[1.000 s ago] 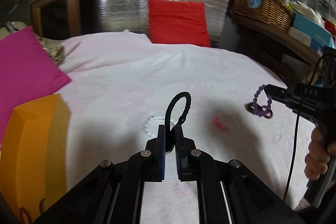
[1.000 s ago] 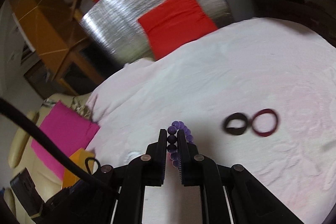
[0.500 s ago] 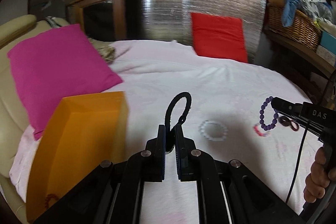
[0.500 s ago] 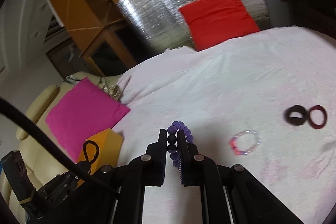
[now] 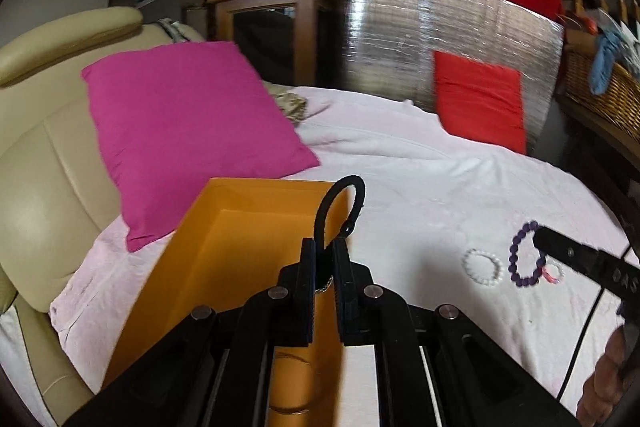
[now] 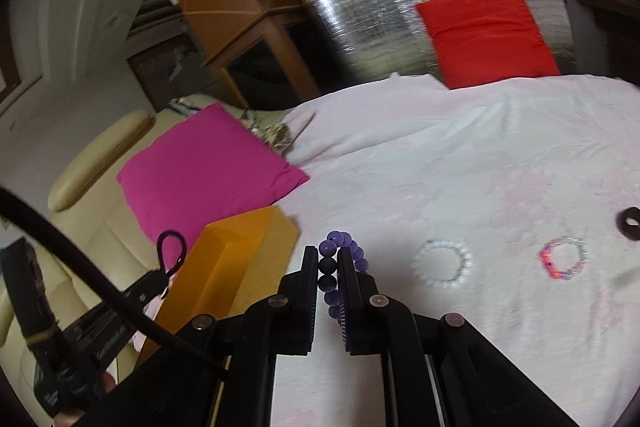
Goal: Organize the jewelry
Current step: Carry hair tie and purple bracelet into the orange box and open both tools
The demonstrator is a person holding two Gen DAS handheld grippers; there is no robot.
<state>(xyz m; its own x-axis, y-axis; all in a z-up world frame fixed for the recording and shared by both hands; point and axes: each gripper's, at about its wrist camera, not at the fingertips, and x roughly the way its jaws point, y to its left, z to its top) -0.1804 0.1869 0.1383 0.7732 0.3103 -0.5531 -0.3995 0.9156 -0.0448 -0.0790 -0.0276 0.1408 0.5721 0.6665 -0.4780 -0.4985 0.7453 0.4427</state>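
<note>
My left gripper [image 5: 324, 251] is shut on a black loop bracelet [image 5: 340, 203] and holds it over the open orange box [image 5: 236, 259]; the same loop [image 6: 170, 251] and box [image 6: 236, 263] show at the left of the right wrist view. My right gripper [image 6: 328, 263] is shut on a purple bead bracelet [image 6: 344, 247], which also shows in the left wrist view [image 5: 524, 259], above the white bedsheet [image 6: 460, 155]. A white bead bracelet [image 6: 442, 263], a pink bead bracelet [image 6: 562, 257] and a dark ring [image 6: 632, 223] lie on the sheet.
A magenta cushion [image 5: 188, 131] leans on a beige sofa [image 5: 44, 167] behind the box. A red cushion [image 5: 480, 107] rests against a silver foil panel [image 5: 400, 35] at the back. A wicker basket [image 5: 600, 91] stands at the far right.
Both grippers have swung left toward the orange box, each still holding its bracelet. The box now sits directly under the left gripper, and the loose bracelets have shifted right in view.
</note>
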